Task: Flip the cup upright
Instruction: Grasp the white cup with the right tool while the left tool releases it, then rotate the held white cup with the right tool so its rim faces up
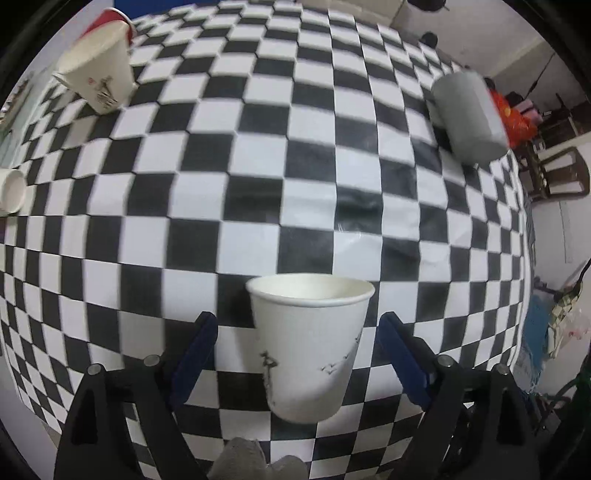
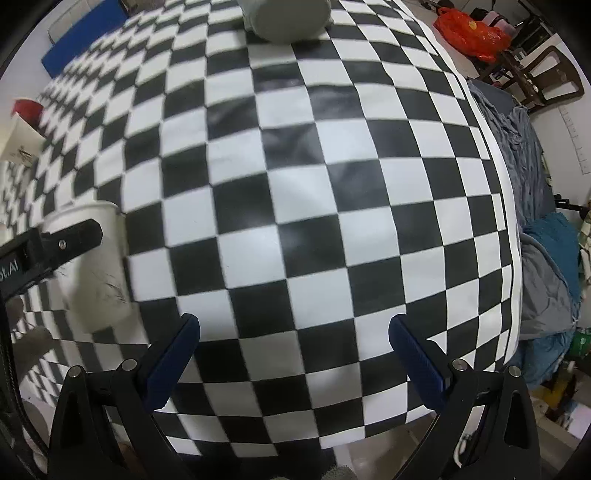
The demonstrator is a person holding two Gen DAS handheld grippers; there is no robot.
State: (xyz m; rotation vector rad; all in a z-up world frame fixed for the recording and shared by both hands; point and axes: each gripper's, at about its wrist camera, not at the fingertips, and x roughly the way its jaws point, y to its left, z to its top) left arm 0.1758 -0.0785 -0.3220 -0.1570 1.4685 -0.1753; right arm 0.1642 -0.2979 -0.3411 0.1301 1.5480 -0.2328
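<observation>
A white paper cup (image 1: 310, 347) with a faint drawing stands upright, mouth up, on the checkered tablecloth (image 1: 258, 177). It sits between the two blue fingers of my left gripper (image 1: 297, 326), which is open, with a gap on each side of the cup. The same cup (image 2: 96, 266) shows at the left of the right wrist view, with the left gripper's black finger across it. My right gripper (image 2: 293, 330) is open and empty over bare cloth.
A grey mug (image 1: 469, 114) lies on its side at the far right; it also shows in the right wrist view (image 2: 286, 16). A white paper cup (image 1: 99, 74) and a red cup (image 1: 114, 18) stand far left. Another white cup (image 1: 11, 190) lies at the left edge. The table's right edge (image 2: 513, 236) borders grey cloth.
</observation>
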